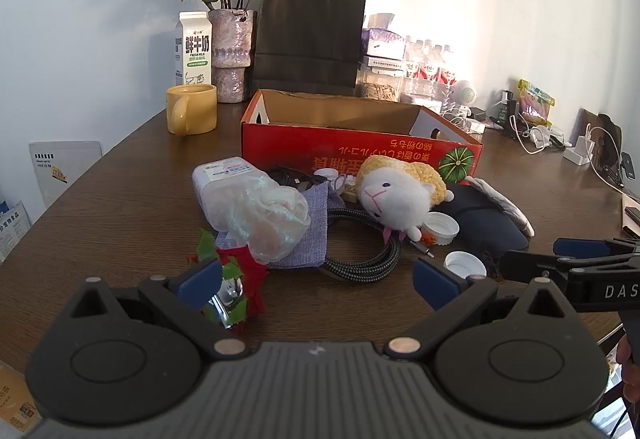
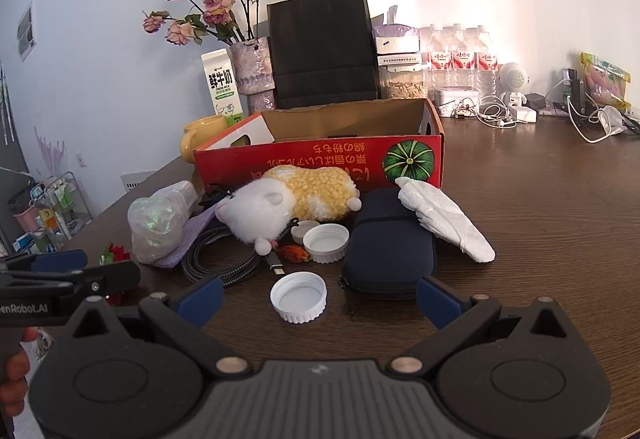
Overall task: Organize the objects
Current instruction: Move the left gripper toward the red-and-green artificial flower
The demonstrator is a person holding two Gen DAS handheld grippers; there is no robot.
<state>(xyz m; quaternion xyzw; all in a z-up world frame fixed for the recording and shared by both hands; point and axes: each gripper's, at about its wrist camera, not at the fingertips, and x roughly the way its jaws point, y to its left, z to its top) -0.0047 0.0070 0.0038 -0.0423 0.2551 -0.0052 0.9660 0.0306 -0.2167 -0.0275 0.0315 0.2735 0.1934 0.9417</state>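
Right wrist: white cap [image 2: 298, 297] lies between spread right tool [image 2: 320, 297] fingers.

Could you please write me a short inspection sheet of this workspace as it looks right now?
Surface: dark wooden table, bare grain on its right side.
Job's things: open red cardboard box, nothing seen inside from these angles; in front of it a plush sheep, navy zip pouch, white folded cloth, two white jar lids, crumpled plastic bag, red artificial flower.
Clutter: yellow mug, milk carton, vase of dried roses, black paper bag, water bottles.
Grippers: left claw open, empty; right claw open, empty.
Cables: braided cable coiled by the sheep; white chargers at the wall.
Surroundings: white wall.
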